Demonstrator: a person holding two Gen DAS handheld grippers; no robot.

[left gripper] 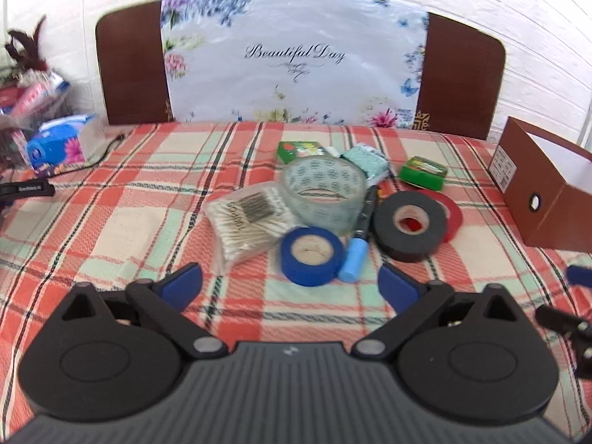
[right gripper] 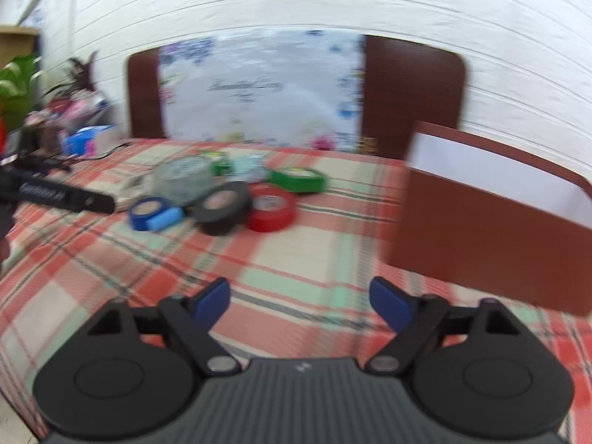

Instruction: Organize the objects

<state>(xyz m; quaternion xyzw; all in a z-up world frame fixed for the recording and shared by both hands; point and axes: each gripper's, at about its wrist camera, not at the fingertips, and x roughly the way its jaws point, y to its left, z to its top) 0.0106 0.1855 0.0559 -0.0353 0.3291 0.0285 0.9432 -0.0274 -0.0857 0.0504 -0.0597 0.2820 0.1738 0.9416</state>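
A pile of small objects lies on the plaid cloth: a blue tape roll (left gripper: 310, 256), a black tape roll (left gripper: 409, 225) on a red one (left gripper: 452, 214), a clear printed tape roll (left gripper: 325, 194), a bag of cotton swabs (left gripper: 246, 222), a marker with a light blue cap (left gripper: 357, 249) and green boxes (left gripper: 423, 172). My left gripper (left gripper: 290, 281) stands open just short of the blue roll, nothing between its fingers. My right gripper (right gripper: 299, 299) is open over bare cloth, left of the brown box (right gripper: 492, 229). The right wrist view is blurred; the red roll (right gripper: 272, 209) and black roll (right gripper: 222, 207) lie ahead.
The brown open box (left gripper: 540, 199) stands at the right edge of the bed. A wooden headboard with a floral sheet (left gripper: 292, 63) closes the back. Tissue packs and clutter (left gripper: 55, 140) sit at the far left. The other gripper shows as a black bar (right gripper: 55, 192).
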